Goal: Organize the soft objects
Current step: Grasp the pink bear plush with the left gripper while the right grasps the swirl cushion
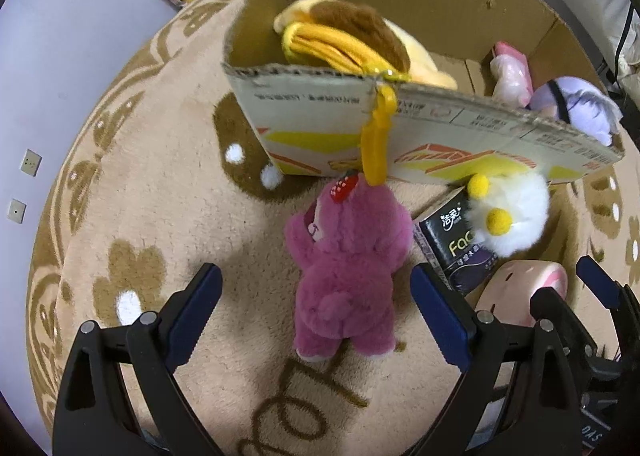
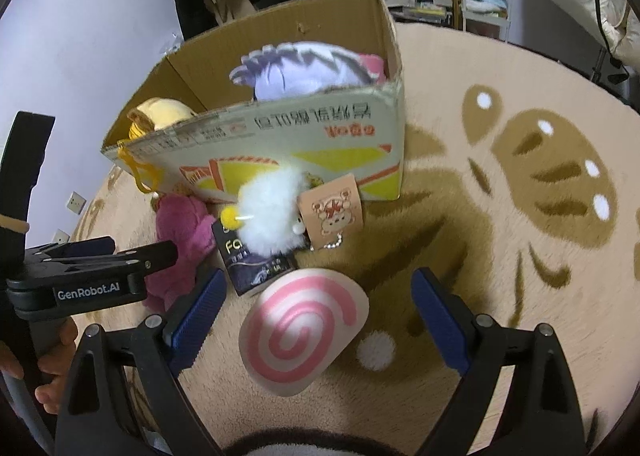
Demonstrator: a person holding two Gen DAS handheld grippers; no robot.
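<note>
The left tongs (image 1: 316, 304) hang wide open over the rug (image 1: 152, 184), one blue finger on each side of a pink plush bear (image 1: 348, 276) that lies face down; neither finger touches it. The bear's head points toward a cardboard box (image 1: 320, 124), and a yellow strap (image 1: 378, 136) hangs over the box's near rim down to the bear's head.

Just right of the bear lies a dark tissue pack (image 1: 456, 244), with a white fluffy toy (image 1: 516, 212) bearing yellow pompoms resting partly on it and against the box wall.

The right tongs (image 2: 318, 308) also stand open and empty, fingers either side of a round cushion with a pink spiral (image 2: 302, 332) on the rug, apart from both. A cardboard tag printed with a cartoon bear (image 2: 334, 212) leans beside the white toy.

Inside the box sit a yellow and brown plush (image 1: 360, 36), a pink item in clear wrap (image 1: 512, 76), possibly another toy, and a lilac plush (image 2: 304, 70). A person's hand (image 2: 52, 368) grips the left tool's handle at the left edge of the right wrist view.
</note>
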